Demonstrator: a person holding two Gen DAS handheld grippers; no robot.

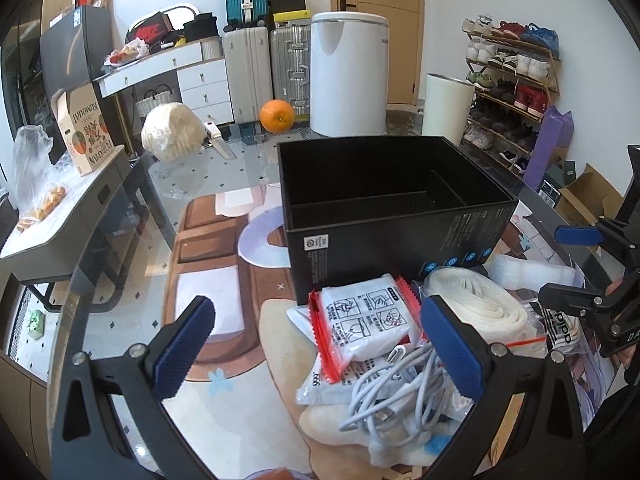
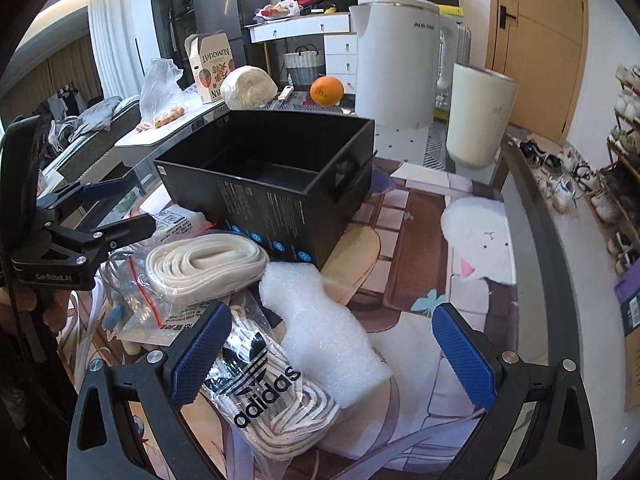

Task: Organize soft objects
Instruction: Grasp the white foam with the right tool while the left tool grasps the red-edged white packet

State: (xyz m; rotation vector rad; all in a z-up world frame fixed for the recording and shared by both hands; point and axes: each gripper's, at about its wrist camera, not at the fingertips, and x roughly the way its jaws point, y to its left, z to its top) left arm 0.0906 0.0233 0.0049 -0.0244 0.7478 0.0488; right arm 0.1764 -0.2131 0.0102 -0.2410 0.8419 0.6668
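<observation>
"adidas" on shoelace bag [image 2: 267, 396], "KUMQUAT" on carton [image 2: 211, 68], "GenRobot.AI" on left claw [image 2: 100, 212].

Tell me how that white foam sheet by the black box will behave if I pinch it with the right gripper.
The white foam sheet looks thin and airy, so probably very light and floppy; expect it to droop or fold. It overlaps the adidas bag, so lifting may drag that bag. The right gripper is open around it; its textured pads should hold, though foam may compress.
</observation>
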